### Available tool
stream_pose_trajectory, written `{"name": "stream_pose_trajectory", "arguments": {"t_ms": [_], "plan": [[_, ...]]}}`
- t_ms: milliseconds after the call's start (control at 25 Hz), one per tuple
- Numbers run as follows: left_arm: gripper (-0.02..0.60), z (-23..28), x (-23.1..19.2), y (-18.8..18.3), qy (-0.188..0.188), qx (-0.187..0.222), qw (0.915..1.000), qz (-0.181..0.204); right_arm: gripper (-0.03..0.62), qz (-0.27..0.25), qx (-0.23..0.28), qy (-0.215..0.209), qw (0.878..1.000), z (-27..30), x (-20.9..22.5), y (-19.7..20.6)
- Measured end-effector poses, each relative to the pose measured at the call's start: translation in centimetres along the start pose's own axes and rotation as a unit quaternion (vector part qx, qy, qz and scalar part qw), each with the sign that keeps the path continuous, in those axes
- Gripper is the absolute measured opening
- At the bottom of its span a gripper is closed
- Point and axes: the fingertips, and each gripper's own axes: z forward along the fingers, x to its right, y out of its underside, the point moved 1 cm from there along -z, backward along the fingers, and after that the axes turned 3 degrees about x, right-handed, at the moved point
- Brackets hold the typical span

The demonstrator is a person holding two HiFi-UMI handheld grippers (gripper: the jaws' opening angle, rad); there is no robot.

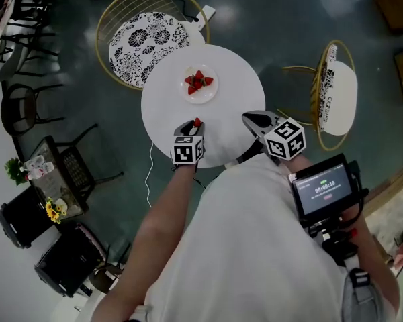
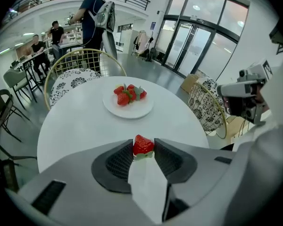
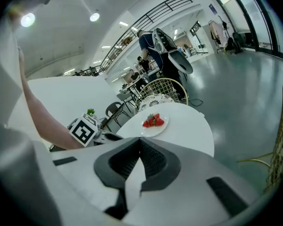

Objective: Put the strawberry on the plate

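Note:
A red strawberry (image 2: 143, 145) is pinched between the jaws of my left gripper (image 2: 143, 150), held above the near part of the round white table (image 1: 235, 92). In the head view the same strawberry (image 1: 197, 122) shows at the left gripper (image 1: 191, 127) tip. A white plate (image 1: 199, 97) with several strawberries (image 1: 198, 82) lies further out on the table; the plate (image 2: 128, 109) is straight ahead in the left gripper view. My right gripper (image 1: 254, 121) hovers at the table's near right edge, jaws closed together with nothing held; its own view shows the right gripper (image 3: 140, 147) and the plate (image 3: 154, 126).
A gold wire chair (image 1: 146, 32) with a patterned cushion stands beyond the table, another chair (image 1: 336, 96) to the right. Dark chairs and a small table with flowers (image 1: 52, 210) are at the left. People stand in the background (image 2: 95, 18).

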Motion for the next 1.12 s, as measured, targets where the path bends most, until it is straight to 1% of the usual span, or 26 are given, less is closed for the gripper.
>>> {"name": "stream_pose_trajectory", "arguments": {"t_ms": [280, 480, 640, 800, 1000, 1120], "plan": [[0.144, -0.1, 0.4, -2.6, 0.005, 0.026, 0.9996, 0.003, 0.005, -0.001, 0.002, 0.001, 1.000, 0.0, 0.1, -0.4], [0.144, 0.5, 0.5, -5.5, 0.007, 0.042, 0.9990, -0.011, 0.005, 0.000, -0.002, -0.002, 1.000, 0.1, 0.5, -0.8], [0.144, 0.7, 0.9, -6.6, 0.011, 0.050, 0.9987, -0.007, 0.005, -0.002, 0.000, 0.000, 1.000, -0.1, 0.0, -0.8], [0.144, 1.4, 0.4, -7.0, 0.002, 0.043, 0.9991, -0.006, 0.005, 0.000, 0.002, 0.002, 1.000, 0.0, 0.1, -0.7], [0.144, 5.1, -0.3, -8.5, -0.005, 0.010, 0.9999, -0.001, 0.005, 0.018, -0.003, 0.008, 1.000, 0.4, 3.4, -1.2], [0.146, 5.9, -0.6, -8.6, -0.007, 0.001, 0.9999, -0.012, 0.005, 0.026, -0.004, 0.012, 1.000, 0.4, 4.0, -0.9]]}}
